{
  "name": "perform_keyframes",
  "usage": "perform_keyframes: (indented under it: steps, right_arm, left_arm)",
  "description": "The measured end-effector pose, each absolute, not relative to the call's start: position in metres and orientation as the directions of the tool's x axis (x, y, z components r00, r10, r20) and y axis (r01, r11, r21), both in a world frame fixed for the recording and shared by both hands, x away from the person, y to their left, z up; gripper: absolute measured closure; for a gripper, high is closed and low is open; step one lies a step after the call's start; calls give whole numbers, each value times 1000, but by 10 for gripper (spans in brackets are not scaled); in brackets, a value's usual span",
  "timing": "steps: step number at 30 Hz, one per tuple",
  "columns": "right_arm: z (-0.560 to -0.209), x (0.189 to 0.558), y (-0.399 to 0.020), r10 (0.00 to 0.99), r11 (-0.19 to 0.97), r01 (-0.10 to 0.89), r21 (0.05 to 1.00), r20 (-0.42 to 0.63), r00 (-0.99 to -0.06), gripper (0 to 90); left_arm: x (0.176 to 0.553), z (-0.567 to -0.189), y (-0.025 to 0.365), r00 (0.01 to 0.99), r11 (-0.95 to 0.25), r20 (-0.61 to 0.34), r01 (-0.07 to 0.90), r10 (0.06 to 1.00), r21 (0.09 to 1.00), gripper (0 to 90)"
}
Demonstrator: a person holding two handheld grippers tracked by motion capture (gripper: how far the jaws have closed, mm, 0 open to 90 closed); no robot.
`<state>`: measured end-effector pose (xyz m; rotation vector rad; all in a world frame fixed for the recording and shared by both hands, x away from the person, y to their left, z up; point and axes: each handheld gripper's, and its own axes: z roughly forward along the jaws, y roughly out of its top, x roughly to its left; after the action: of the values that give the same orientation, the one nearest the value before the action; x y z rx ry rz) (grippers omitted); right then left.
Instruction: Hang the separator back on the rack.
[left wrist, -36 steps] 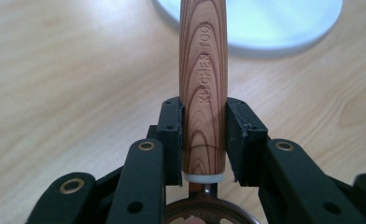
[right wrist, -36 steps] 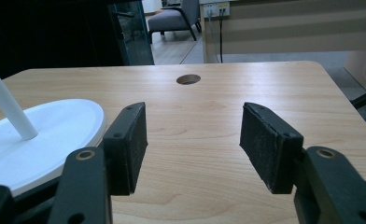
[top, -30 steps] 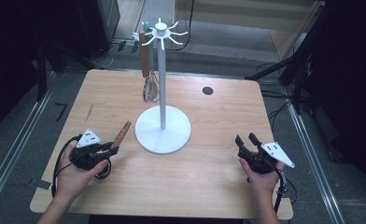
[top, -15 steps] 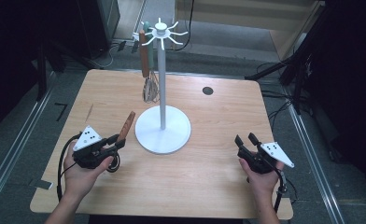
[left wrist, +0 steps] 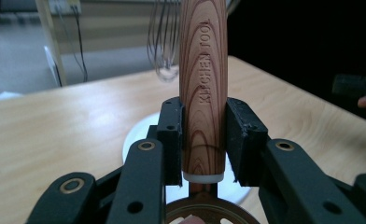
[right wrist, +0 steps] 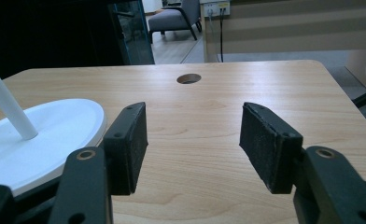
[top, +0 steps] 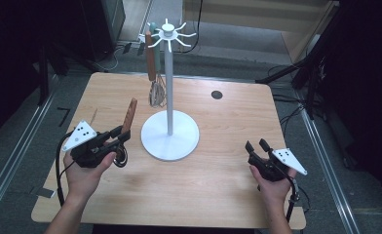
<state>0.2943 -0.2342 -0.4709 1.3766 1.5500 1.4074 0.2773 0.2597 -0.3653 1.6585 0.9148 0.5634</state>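
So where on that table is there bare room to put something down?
The table is bare between the white stand base and the right gripper, and along the far edge near the round hole. It is crowded where the left gripper holds the wooden-handled utensil.

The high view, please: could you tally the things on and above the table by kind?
Wooden-handled utensils: 2, the whisk hanging on the stand and the tool clamped in the left gripper
White hook stand: 1
Grippers: 2, counting the open, empty right gripper
Total: 5
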Motion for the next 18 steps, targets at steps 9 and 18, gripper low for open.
perform_keyframes:
  steps: [9, 18]
  right_arm:
    - [-472, 295, -233, 947, -112, 282, 953, 188, -259, 424]
    - [-471, 295, -232, 947, -109, 281, 953, 185, -261, 425]
  left_arm:
    - [285, -341, 254, 606, -60, -85, 215, 791, 975, 706]
    - [286, -322, 248, 625, -31, -72, 152, 777, 988, 706]
